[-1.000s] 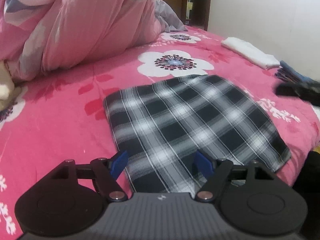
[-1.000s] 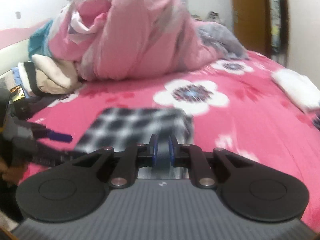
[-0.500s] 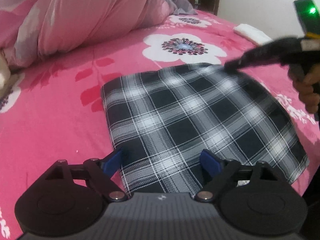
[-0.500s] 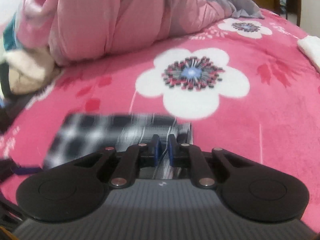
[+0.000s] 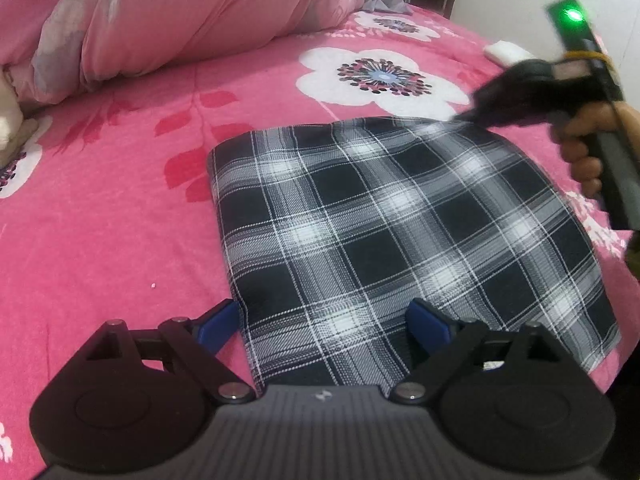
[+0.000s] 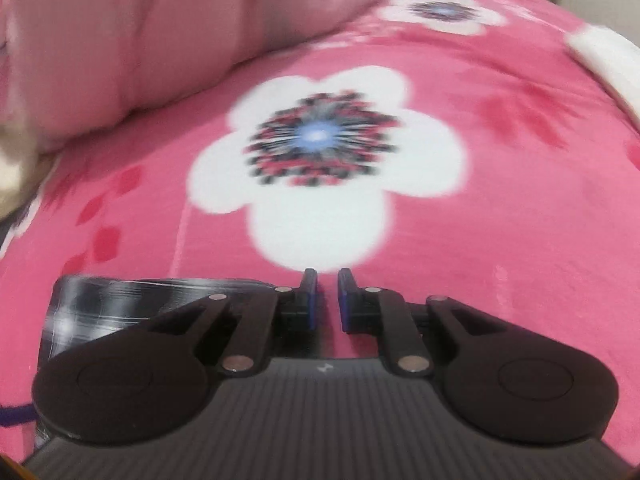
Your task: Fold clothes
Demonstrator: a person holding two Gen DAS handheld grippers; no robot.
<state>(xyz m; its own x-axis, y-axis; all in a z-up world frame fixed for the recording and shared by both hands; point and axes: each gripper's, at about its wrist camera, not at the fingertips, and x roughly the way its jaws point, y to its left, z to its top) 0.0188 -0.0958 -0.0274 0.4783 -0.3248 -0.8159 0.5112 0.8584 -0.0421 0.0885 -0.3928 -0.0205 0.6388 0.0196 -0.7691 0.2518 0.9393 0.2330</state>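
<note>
Folded plaid cloth (image 5: 384, 240) flat on the pink flowered bed (image 5: 120, 208), near its front edge.

The left tool (image 5: 324, 326) is opening, its wide jaws straddling the cloth's near left corner without pressing it. The right tool (image 6: 328, 300) (blurred in both views) sits at the cloth's far edge, jaws parting slightly, nothing visible between them; its own view cuts off most of the cloth.

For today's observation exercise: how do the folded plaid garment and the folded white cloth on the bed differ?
The plaid garment is black-and-white checked; the white cloth is plain. The plaid garment lies near the bed's front edge, between the left gripper's jaws, which are opening; the white cloth lies far back near the wall. Both rest flat on the pink floral blanket.
</note>
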